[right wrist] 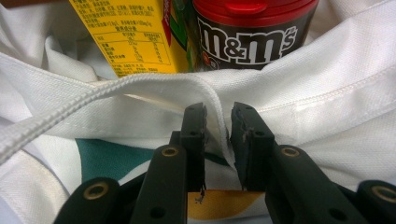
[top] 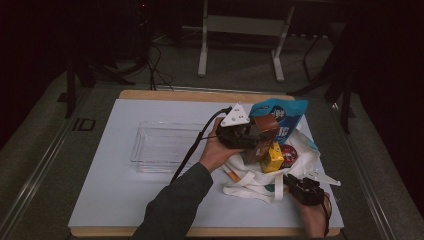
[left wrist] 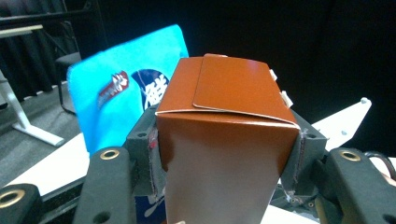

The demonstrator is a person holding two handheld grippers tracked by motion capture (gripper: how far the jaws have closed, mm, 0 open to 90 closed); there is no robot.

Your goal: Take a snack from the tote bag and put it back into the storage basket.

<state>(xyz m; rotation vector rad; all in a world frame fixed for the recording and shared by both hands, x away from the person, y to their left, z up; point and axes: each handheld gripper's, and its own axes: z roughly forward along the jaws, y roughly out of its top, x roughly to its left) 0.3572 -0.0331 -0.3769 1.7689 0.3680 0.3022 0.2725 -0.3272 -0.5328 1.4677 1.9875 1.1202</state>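
The left claw [left wrist: 229,154] pinches the brown carton [left wrist: 229,140] by its flat sides, lifted at twelve o'clock of the white bag [top: 260,185]; light, stiff, glossy cardboard may slip or dent, while the right claw [right wrist: 218,140] pinches the bag's soft strap [right wrist: 140,86].

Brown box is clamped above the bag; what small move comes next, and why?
Probably carry the brown box left toward the clear tray and lower it in. The left gripper grips it clear of the bag, whose rim the right gripper pinches.
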